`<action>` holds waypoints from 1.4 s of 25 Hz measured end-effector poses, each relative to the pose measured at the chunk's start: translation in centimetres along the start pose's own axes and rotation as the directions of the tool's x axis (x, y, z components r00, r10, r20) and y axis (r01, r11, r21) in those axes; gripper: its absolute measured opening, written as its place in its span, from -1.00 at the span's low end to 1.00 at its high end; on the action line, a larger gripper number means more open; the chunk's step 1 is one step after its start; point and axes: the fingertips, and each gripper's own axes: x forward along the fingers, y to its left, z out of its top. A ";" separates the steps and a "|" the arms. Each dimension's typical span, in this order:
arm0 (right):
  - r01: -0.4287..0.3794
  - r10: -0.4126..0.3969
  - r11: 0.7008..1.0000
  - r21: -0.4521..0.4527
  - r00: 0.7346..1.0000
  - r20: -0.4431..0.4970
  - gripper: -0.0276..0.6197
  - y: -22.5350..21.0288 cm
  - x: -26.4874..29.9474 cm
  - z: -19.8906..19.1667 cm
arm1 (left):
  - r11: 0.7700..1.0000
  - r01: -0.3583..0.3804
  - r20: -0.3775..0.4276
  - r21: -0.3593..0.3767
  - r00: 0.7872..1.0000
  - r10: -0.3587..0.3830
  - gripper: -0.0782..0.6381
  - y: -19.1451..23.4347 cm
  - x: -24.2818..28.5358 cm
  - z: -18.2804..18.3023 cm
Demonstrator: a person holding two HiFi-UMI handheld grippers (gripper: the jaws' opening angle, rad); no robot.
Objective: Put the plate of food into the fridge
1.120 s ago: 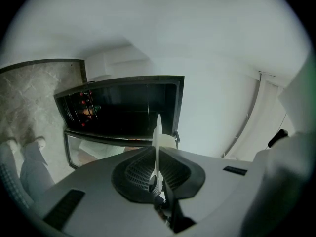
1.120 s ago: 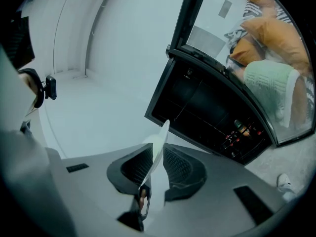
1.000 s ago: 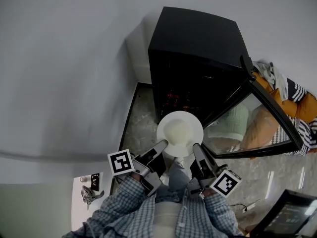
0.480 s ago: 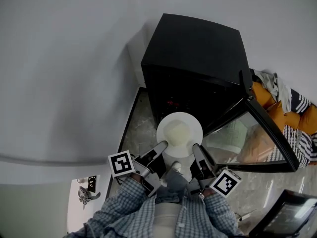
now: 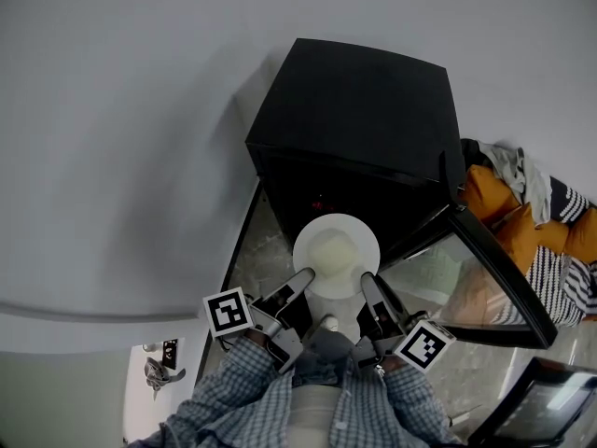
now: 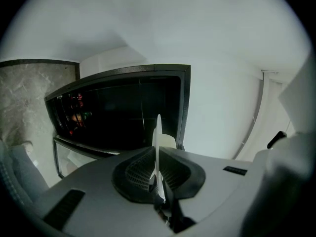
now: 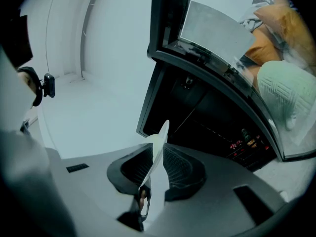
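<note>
White round plate faces boxy black fridge.

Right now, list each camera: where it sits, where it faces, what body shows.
Head view: on the head, steeply down at the plate before the open fridge; left gripper, right gripper, checked sleeves show.
Left gripper view: on that gripper, along its jaws clamping the plate's rim, into the fridge.
Right gripper view: the same from the right.
All three share plate and fridge.
</note>
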 end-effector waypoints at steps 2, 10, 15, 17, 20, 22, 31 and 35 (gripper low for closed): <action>0.004 -0.004 1.000 -0.017 1.000 -0.004 -0.70 -0.3 0.1 0.8 | 1.000 0.005 0.002 -0.002 1.000 -0.005 -0.73 0.0 0.8 0.0; 0.011 -0.011 1.000 -0.010 1.000 0.002 -0.70 -1.1 0.3 2.4 | 1.000 0.003 -0.001 -0.014 1.000 -0.003 -0.73 0.0 2.7 -0.1; 0.005 -0.005 1.000 -0.006 1.000 0.011 -0.70 -1.4 1.0 3.0 | 1.000 0.002 -0.002 -0.023 1.000 -0.002 -0.73 0.2 3.5 0.5; 0.005 -0.005 1.000 -0.003 1.000 0.023 -0.70 -1.4 1.2 3.5 | 1.000 0.006 -0.007 -0.019 1.000 -0.006 -0.73 0.1 4.0 0.8; 0.011 -0.012 1.000 0.003 0.999 0.037 -0.70 -1.6 1.6 4.2 | 1.000 0.007 -0.016 -0.018 1.000 -0.007 -0.73 -0.2 4.7 1.1; 0.018 -0.017 1.000 -0.006 0.999 0.037 -0.70 -1.7 2.0 4.5 | 1.000 0.004 -0.021 -0.019 1.000 -0.004 -0.73 -0.3 5.1 1.5; 0.035 -0.035 0.999 0.009 0.998 0.053 -0.70 -1.9 4.3 5.5 | 1.000 -0.002 -0.040 -0.019 0.999 0.001 -0.73 -0.5 6.6 3.8; 0.046 -0.046 0.999 -0.010 0.997 0.056 -0.70 -2.2 5.0 6.0 | 1.000 -0.001 -0.047 -0.017 0.999 0.000 -0.73 -0.7 7.2 4.6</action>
